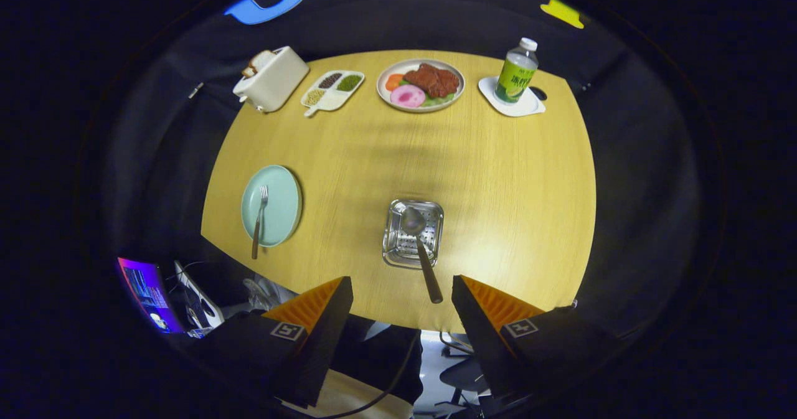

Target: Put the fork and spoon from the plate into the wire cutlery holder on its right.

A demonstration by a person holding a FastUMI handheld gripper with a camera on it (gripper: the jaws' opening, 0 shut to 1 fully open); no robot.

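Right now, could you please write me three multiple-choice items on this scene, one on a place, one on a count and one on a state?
1. Where is the spoon?
A. On the green plate
B. In the wire cutlery holder, handle sticking out towards the claw
C. Beside the bottle

2. How many utensils lie on the green plate?
A. None
B. One
C. Two

3. How is the claw?
A. Open, holding nothing
B. Shut on the fork
C. Shut on the spoon

Answers:
1 B, the bowl of the spoon sits inside the holder.
2 B, the fork alone lies there.
3 A, the fingers stand wide apart either side of the spoon handle, touching nothing.
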